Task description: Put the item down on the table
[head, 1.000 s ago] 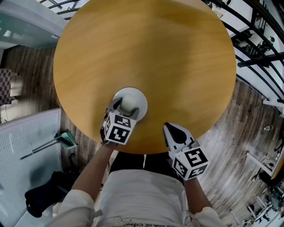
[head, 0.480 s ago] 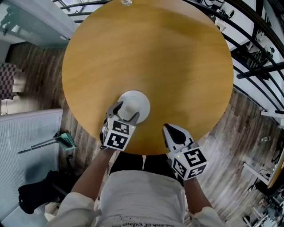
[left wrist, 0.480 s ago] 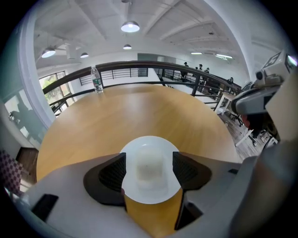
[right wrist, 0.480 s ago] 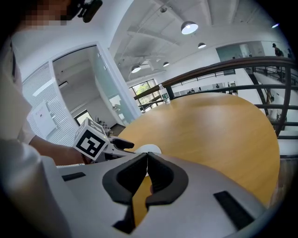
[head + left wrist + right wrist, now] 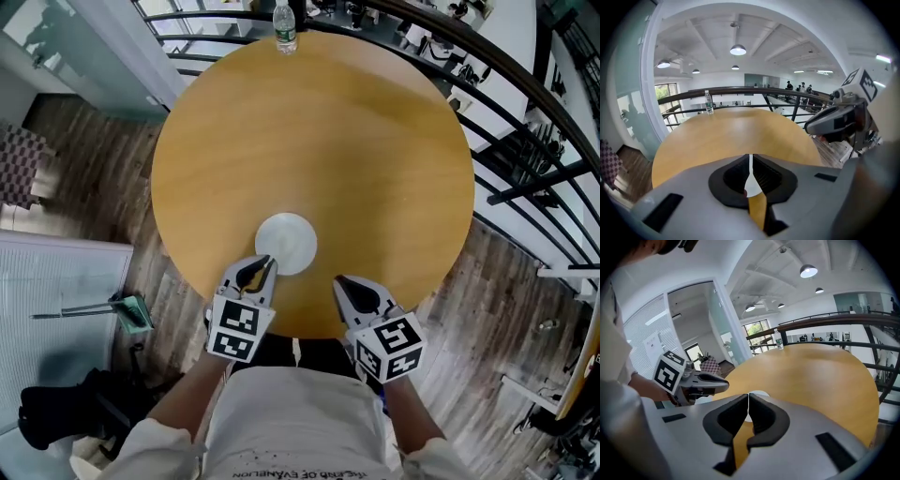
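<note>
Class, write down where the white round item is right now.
In the head view the white round item lies on the round table near the person's edge, just ahead of the left gripper, opposite the water bottle.

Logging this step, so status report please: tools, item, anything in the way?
Left tool shut, empty, at item's near edge. Right tool shut, empty. White round item down on table. Bottle at far edge, no obstruction.

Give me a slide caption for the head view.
A white dish rests on the round wooden table, bottle at far edge; left gripper and right gripper shut nearby.
</note>
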A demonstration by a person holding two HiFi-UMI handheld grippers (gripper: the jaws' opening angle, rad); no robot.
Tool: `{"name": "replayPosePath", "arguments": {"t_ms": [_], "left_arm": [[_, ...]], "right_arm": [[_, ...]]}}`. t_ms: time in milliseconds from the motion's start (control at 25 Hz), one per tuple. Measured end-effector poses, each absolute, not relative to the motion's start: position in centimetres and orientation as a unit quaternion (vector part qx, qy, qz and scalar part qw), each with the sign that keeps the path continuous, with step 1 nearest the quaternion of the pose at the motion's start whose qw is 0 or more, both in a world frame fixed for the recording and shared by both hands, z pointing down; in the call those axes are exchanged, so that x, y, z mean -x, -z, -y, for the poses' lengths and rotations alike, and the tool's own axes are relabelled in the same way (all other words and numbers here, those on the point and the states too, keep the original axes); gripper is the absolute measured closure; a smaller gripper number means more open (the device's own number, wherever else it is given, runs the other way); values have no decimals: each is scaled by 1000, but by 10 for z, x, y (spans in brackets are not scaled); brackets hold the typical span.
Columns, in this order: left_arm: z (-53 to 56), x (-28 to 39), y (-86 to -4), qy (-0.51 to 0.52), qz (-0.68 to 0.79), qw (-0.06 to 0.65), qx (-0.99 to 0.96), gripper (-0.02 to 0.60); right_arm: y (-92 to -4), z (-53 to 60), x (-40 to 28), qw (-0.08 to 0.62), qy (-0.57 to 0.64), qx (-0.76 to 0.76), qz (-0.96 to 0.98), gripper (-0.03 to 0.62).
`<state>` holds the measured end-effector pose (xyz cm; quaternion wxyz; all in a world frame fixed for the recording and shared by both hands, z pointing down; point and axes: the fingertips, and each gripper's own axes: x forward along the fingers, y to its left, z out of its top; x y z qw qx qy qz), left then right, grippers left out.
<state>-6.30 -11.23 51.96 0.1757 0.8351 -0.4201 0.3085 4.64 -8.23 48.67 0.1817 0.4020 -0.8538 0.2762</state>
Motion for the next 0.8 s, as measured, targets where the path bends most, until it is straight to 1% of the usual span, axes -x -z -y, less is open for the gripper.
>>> {"name": "replayPosePath", "arguments": {"t_ms": [80, 240, 400, 640, 800], "left_arm": [[96, 66, -498, -277, 410, 188, -848, 553], [71, 70, -465, -228, 403, 196, -865, 558], [60, 73, -460, -220, 416, 185, -863, 558], [49, 72, -457, -211, 424, 194, -859, 558], [54, 87, -451, -206, 438, 193, -853, 558]], "right_arm": [[-477, 76, -37, 187, -259, -400, 859, 568], [-451, 67, -21, 185, -223, -393, 873, 568], [-438, 65, -13, 174, -211, -386, 881, 568], [-432, 60, -5, 166, -202, -379, 888, 568], [-432, 60, -1, 168, -202, -379, 887, 568]]}}
